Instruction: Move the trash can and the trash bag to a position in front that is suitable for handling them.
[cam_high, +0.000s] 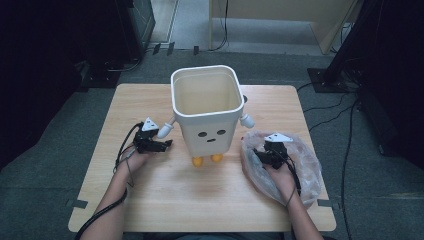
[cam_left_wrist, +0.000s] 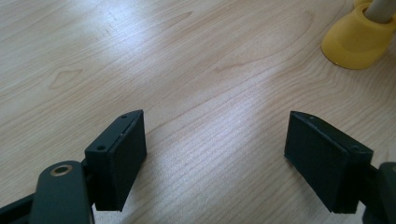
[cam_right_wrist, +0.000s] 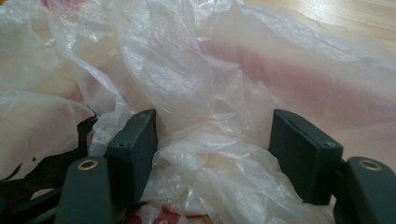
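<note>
Beside the bin (cam_high: 207, 112), a crumpled, translucent plastic bag (cam_high: 305, 160) lies.

bin (cam_high: 207, 107): cream white all over, with dark oval eyes and a small dark mouth on the front wall
bin feet (cam_high: 198, 161): bright yellow-orange, just beyond the left gripper's tips
bin arms (cam_high: 165, 130): pale white-grey stubs
plastic bag (cam_high: 306, 167): translucent milky white with a pinkish-red tint showing through, crumpled under and between the right gripper's jaws
left gripper (cam_high: 168, 144): black body, matt black pads, brass-coloured rivet, pale grey three-cornered plate on top
right gripper (cam_high: 260, 151): black, brass-coloured rivets, same pale grey plate
table (cam_high: 150, 200): light wood with fine brown grain lines
floor (cam_high: 45, 190): dull grey
</note>
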